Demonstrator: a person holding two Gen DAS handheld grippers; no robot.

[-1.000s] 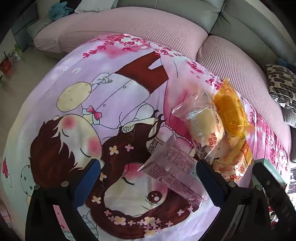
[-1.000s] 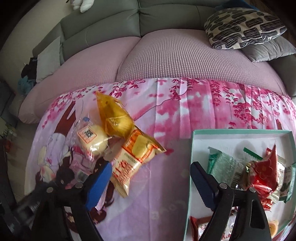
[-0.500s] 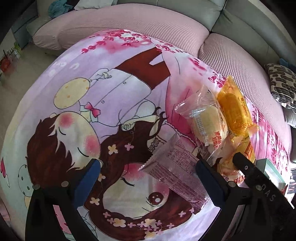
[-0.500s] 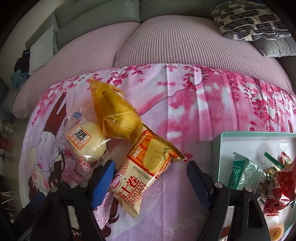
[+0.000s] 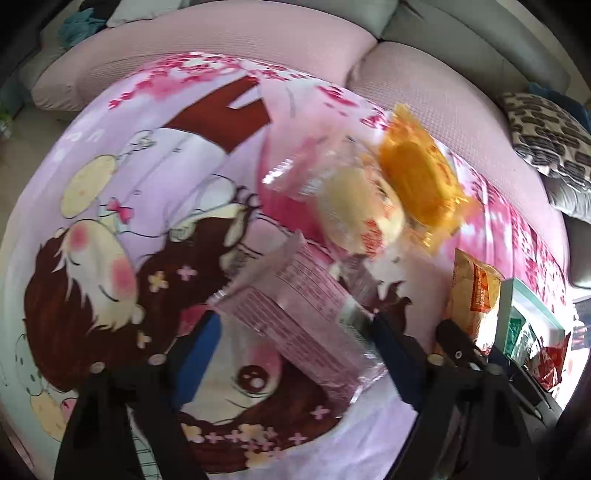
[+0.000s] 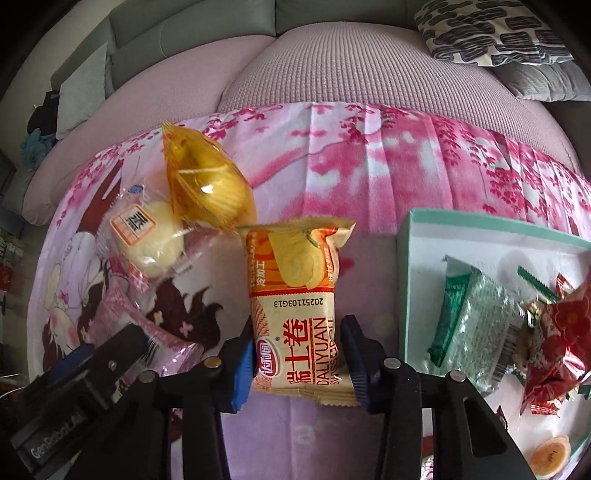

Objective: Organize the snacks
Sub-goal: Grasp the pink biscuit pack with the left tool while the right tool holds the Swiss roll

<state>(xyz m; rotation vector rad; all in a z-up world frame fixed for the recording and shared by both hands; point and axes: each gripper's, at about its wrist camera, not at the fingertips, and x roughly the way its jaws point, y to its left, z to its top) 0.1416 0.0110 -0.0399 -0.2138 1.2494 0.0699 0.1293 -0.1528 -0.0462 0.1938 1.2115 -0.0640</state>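
My right gripper is shut on the orange-and-cream Swiss roll packet and holds it over the pink cartoon cloth. The packet also shows in the left wrist view. My left gripper has closed in around the pink snack packet, its blue pads at both edges of the packet. A clear-wrapped round bun and an orange cake packet lie on the cloth to the left of the roll. The bun and orange packet show beyond the pink one.
A green-rimmed white box on the right holds green, silver and red wrapped snacks; it shows in the left wrist view. A pink sofa cushion and a patterned pillow lie behind the cloth.
My right gripper closed on the Swiss roll packet and turned it upright, away from the pile. My left gripper narrowed around the pink packet. The left view is blurred by motion.
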